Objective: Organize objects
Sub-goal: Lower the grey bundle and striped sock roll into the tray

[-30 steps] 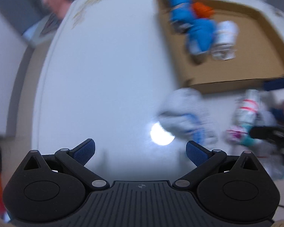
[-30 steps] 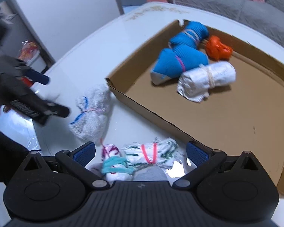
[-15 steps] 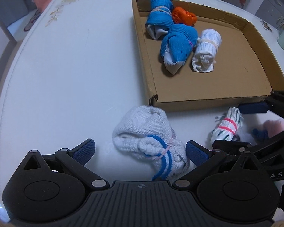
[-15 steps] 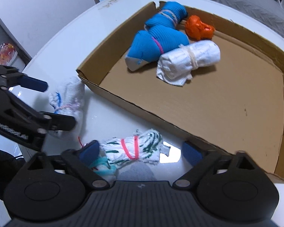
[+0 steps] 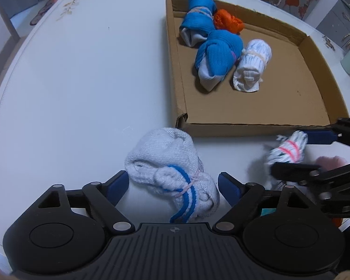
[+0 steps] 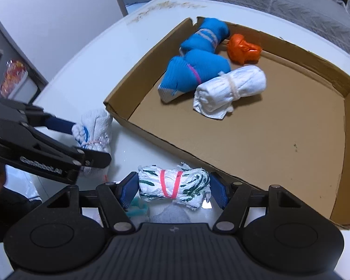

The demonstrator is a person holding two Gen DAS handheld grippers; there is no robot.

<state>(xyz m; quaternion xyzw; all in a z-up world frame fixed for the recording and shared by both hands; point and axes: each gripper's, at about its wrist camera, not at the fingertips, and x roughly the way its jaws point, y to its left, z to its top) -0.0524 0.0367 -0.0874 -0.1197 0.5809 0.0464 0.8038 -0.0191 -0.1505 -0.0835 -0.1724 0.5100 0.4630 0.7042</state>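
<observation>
Rolled sock bundles are what is being sorted, and two of them lie on the white table [image 5: 77, 88], just near of the cardboard tray [image 6: 291, 154]. The white bundle with blue stripes [image 5: 172, 175] sits between the fingers of the left gripper [image 5: 172, 186], whose jaws have just been closing; the left pad looks to touch it, the right pad stands a little off. The white-and-green bundle with a pink band [image 6: 173, 184] lies across the right gripper [image 6: 173, 190], whose jaws have also just been closing (both pads meet its ends). Inside the tray's far left corner rest two blue bundles [image 6: 193, 74], an orange one [image 6: 243, 50] and a white one [image 6: 228, 89], all touching.
</observation>
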